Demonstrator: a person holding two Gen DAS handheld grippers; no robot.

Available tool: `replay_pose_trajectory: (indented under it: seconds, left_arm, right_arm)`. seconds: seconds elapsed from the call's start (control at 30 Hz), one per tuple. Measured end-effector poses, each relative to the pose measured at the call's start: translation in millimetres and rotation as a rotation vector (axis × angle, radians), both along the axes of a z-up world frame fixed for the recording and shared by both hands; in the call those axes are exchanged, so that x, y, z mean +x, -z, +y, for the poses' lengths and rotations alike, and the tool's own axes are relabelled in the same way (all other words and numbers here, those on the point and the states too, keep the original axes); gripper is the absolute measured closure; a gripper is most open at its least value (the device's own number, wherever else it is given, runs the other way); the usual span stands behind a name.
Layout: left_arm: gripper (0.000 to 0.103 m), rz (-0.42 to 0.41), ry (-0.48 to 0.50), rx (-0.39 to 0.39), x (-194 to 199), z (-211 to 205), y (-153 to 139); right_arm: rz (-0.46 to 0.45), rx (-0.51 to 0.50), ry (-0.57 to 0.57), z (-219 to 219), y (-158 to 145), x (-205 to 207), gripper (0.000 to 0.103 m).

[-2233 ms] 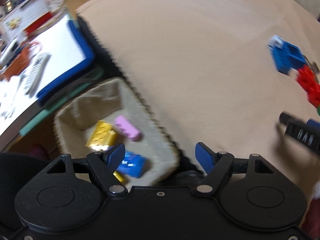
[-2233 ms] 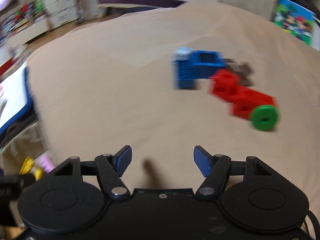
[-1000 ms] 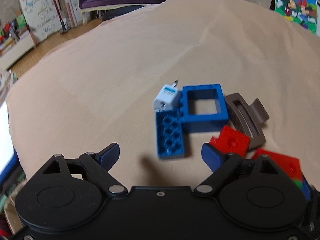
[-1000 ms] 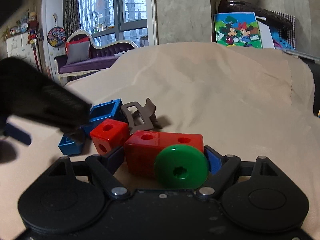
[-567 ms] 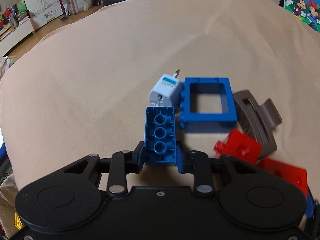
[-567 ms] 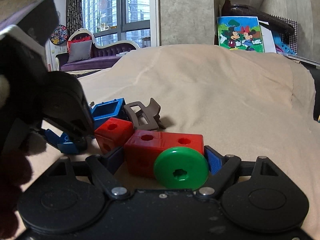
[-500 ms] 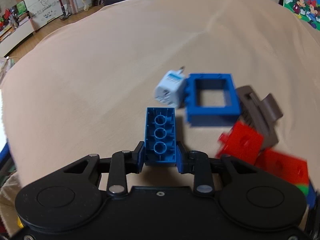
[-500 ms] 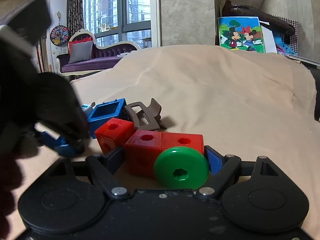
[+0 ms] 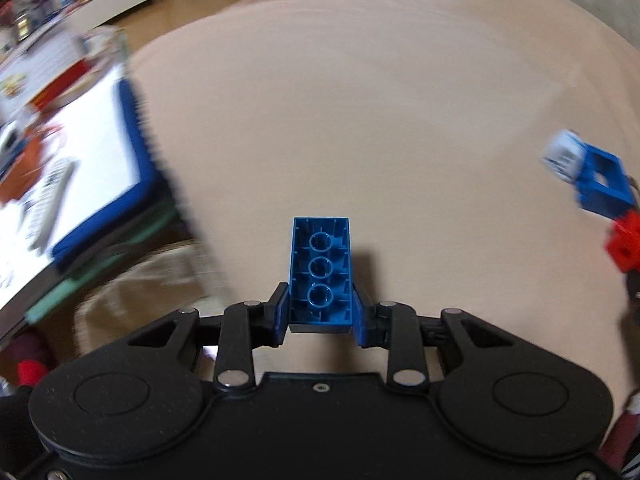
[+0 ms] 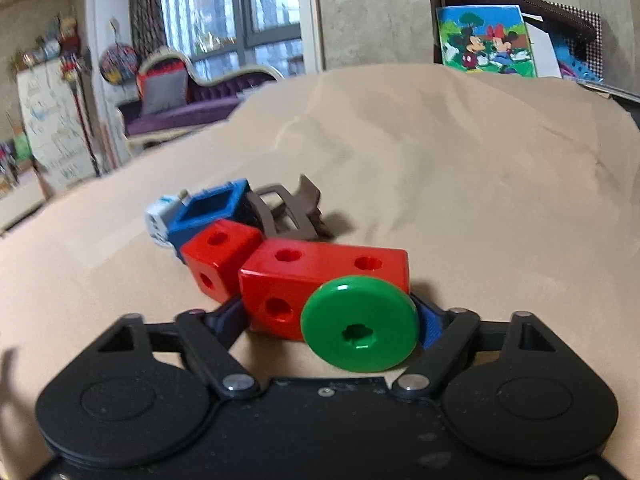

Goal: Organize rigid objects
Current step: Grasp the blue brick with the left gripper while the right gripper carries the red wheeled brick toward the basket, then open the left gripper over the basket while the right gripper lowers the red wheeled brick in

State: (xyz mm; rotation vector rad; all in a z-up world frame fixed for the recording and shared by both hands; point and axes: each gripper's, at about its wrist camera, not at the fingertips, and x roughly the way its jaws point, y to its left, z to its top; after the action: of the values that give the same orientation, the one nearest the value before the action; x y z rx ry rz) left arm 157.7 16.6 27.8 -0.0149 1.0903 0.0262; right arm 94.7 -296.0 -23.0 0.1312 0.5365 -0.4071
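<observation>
Left wrist view: left tongs (image 9: 320, 312) are clenching one blue brick (image 9: 320, 268), underside up, above the beige cloth surface (image 9: 360, 120); judging it still undelivered.

Right wrist view: right tongs (image 10: 332, 320) are straddling the long red block (image 10: 320, 276), green wheel (image 10: 359, 324) attached; grip unclear. Remaining pile: one red cube (image 10: 219, 258), one blue frame (image 10: 208, 212), one white plug (image 10: 158, 218), one brown clip (image 10: 288, 212).

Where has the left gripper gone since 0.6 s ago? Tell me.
Yes: left gripper, shut on blue brick, swung left; blue frame now sits far right.
</observation>
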Motion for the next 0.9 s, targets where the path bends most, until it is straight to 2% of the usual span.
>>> replay_pose_trajectory:
  seconds: [0.17,0.23,0.37,0.5,0.63,0.77,0.9]
  left_arm:
    - [0.072,0.010,-0.098,0.014,-16,53,-6]
    - [0.072,0.029,-0.131,0.038,-21,70,-3]
    - [0.072,0.089,-0.193,0.037,-30,100,10]
    - [0.072,0.110,-0.207,0.005,-38,111,12]
    - [0.072,0.083,-0.201,0.002,-49,112,7]
    - [0.072,0.125,-0.230,-0.045,-51,125,21]
    - [0.072,0.154,-0.259,-0.045,-53,131,30]
  right_arm:
    - [0.084,-0.098,0.028,18,-1,7,0.023]
    - [0.112,-0.090,0.050,22,-4,5,0.023]
    - [0.172,-0.068,0.071,39,-11,-5,0.024]
    - [0.235,-0.054,0.047,70,-13,-17,0.024]
    - [0.308,0.039,-0.062,114,-14,-19,0.024]
    - [0.376,0.126,-0.213,165,-14,-13,0.024]
    - [0.441,0.148,-0.350,221,-9,-5,0.024]
